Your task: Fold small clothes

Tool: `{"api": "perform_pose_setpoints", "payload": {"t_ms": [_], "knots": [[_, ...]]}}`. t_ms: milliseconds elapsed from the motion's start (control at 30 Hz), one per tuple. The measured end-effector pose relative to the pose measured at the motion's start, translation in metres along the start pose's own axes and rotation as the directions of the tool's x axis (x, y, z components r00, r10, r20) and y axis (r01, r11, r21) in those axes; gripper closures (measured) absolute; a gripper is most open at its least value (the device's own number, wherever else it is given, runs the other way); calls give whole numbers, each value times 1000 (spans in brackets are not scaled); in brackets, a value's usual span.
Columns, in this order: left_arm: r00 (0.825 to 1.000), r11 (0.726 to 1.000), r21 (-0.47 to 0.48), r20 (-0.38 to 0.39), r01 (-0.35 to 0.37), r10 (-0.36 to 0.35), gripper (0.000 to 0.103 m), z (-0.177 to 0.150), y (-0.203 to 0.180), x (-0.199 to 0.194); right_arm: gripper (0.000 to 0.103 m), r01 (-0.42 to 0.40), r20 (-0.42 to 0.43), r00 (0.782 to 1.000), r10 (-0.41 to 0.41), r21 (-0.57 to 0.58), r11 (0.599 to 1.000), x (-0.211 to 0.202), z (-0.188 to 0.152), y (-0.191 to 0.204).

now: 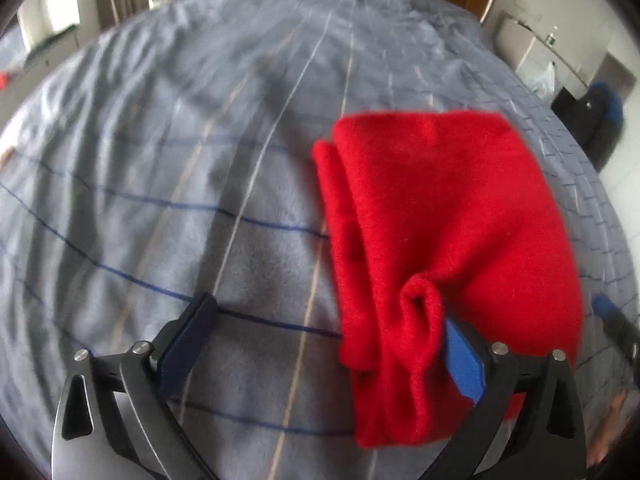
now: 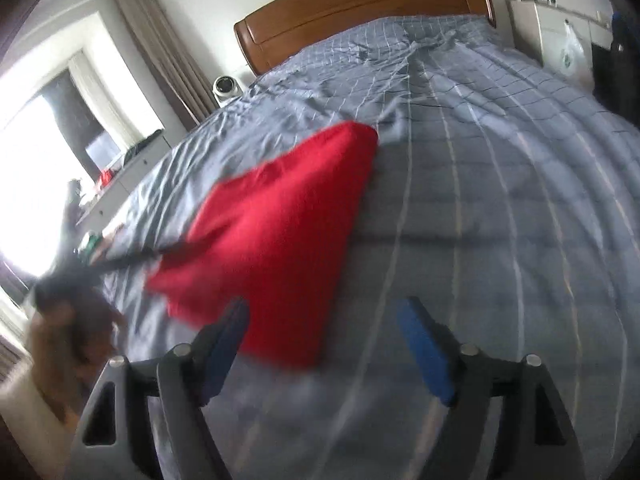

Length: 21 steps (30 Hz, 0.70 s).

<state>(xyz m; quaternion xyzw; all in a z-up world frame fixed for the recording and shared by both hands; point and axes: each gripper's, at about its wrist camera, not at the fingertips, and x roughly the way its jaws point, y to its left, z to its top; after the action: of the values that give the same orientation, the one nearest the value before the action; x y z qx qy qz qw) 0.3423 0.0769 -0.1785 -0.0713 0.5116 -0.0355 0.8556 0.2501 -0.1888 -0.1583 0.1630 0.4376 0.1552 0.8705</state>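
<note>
The soft red knitted garment (image 1: 452,216) is already folded compactly on the grey checked bed (image 1: 180,184), at three o'clock of the left tool (image 1: 324,344); both tools, including the right tool (image 2: 320,344), are spread apart and empty, so little beyond tidying is judged left.

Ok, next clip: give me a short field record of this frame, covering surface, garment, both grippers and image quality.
surface: bed with grey-blue checked cover
garment: red cloth, folded over into layers, lying on the cover
left gripper: jaws wide open, red cloth draped over its right finger, nothing clamped
right gripper: jaws open, empty, near corner of the cloth just ahead of its left finger
background: wooden headboard, curtain and bright window to the left
image quality: motion blur in both views
</note>
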Motion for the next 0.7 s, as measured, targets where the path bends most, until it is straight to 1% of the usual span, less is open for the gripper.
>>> {"api": "perform_pose_setpoints", "payload": {"t_ms": [67,100,167,200,233,267,300,333,367,400,433,467,500,533,600,633,667,700], "knots": [[1000,1000,3,4,12,-12,0,-1,1,-1,23,-30,-25,999,31,27,999,23,18,-6],[1000,1000,23,5,9,-9,0,-1,-3,0,23,-48,-40,998,49,43,998,38,27,-9],[1000,999,47,3,9,-9,0,1,-7,3,23,-84,-72,993,92,107,991,70,42,-18],[1000,999,49,3,15,-15,3,2,-10,3,23,-100,-86,990,113,149,984,82,47,-20],[999,998,50,2,37,-37,21,2,-11,4,27,-120,-92,986,139,190,974,94,51,-22],[997,996,57,0,72,-72,36,3,-12,5,44,-157,-92,980,178,201,967,105,55,-16],[994,992,70,-5,108,-108,61,2,-16,6,51,-144,-111,980,163,155,977,112,56,-2],[993,989,92,3,115,-116,73,1,-22,4,62,-99,-118,987,109,86,991,114,56,12],[995,988,123,24,92,-95,79,-1,-29,-1,68,8,-102,995,-17,-82,997,112,54,41],[996,986,148,37,77,-83,81,-3,-35,-6,70,88,-73,992,-106,-215,973,110,50,63],[996,985,165,59,60,-71,83,-4,-39,-13,71,165,-24,982,-185,-350,922,106,43,85],[993,984,168,85,67,-82,84,-3,-41,-24,72,226,42,971,-234,-465,856,100,36,106],[989,983,163,104,84,-102,84,-1,-41,-33,73,247,87,968,-236,-514,821,92,33,117],[984,982,157,128,102,-123,84,2,-42,-43,73,255,124,967,-224,-529,809,82,34,123],[976,981,154,164,119,-144,83,12,-46,-59,73,243,162,969,-186,-508,826,64,42,124],[974,981,159,176,116,-143,77,16,-50,-63,73,238,176,969,-172,-488,840,57,47,122],[976,981,166,177,99,-128,70,20,-54,-61,72,224,179,971,-159,-451,864,50,57,113],[980,982,175,174,64,-95,57,22,-59,-57,71,214,174,973,-154,-416,884,48,64,104]]}}
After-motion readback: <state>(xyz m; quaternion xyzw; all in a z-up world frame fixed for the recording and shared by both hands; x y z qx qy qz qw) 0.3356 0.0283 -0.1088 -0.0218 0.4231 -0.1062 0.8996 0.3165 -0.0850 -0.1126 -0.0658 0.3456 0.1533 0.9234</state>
